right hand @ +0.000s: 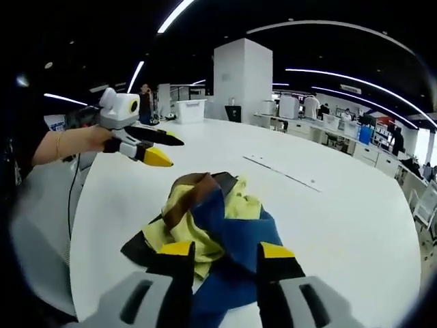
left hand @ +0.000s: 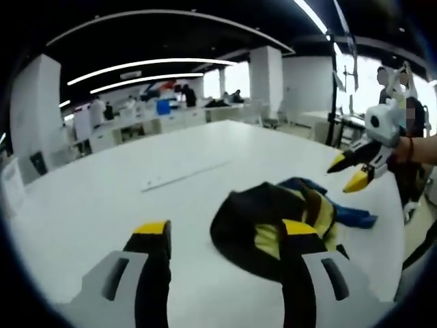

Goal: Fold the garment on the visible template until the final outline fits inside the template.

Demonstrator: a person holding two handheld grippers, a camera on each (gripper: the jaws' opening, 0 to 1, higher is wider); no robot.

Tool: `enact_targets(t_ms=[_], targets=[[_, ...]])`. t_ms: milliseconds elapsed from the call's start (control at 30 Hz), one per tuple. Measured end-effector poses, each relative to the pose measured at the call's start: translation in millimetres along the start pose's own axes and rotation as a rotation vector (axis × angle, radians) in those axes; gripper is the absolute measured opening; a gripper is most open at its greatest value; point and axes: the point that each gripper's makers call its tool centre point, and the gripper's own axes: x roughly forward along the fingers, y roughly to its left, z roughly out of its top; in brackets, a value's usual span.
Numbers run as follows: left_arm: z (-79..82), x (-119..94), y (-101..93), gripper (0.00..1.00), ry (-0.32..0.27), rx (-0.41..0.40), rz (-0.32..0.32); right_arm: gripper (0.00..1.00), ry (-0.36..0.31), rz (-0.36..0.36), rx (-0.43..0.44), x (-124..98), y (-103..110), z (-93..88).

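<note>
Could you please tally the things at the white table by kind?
Crumpled garment of black, yellow, blue and brown cloth: 1
Handheld two-jaw grippers with yellow tips: 2, left gripper and right gripper
Round white table: 1
Total: 4

The garment point(right hand: 212, 219) is a bunched mix of colour blocks: royal blue, pale yellow, brown and black; from the left gripper view its black and yellow parts point(left hand: 273, 225) lie toward the camera, with blue at the far edge. The table point(left hand: 102, 198) is plain white. Both grippers have grey bodies, black jaws and yellow tips: the left gripper point(left hand: 225, 236), the right gripper point(right hand: 225, 249). A pale thin strip point(left hand: 184, 176) lies on the white tabletop.
</note>
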Motion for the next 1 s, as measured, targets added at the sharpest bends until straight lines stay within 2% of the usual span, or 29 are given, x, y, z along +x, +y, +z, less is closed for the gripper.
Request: enact_targets(t_ms=[100,500,633,833,1000], targets=[[-5.4,11.3,5.8,0.52,0.006,0.000,-0.005,0.27,0.006,-0.006,-0.028,6.9,-1.3,-2.5],[-24.1,45.3,17.6,0.42,0.042,-0.001,-0.010,0.20,0.015,0.027,-0.064,24.3,1.3,-8.4],[-31.3,53.7,20.8,0.38,0.057,-0.016,-0.014,0.12,0.017,0.020,-0.065,26.5,-3.5,-9.6],[-34.7,64.0,21.7,0.35,0.053,-0.034,-0.024,0.05,0.005,0.012,-0.072,28.2,-4.9,-6.7],[-41.9,72.1,18.7,0.23,0.083,-0.020,-0.033,0.00,0.008,0.021,-0.082,29.6,-1.7,-7.6]])
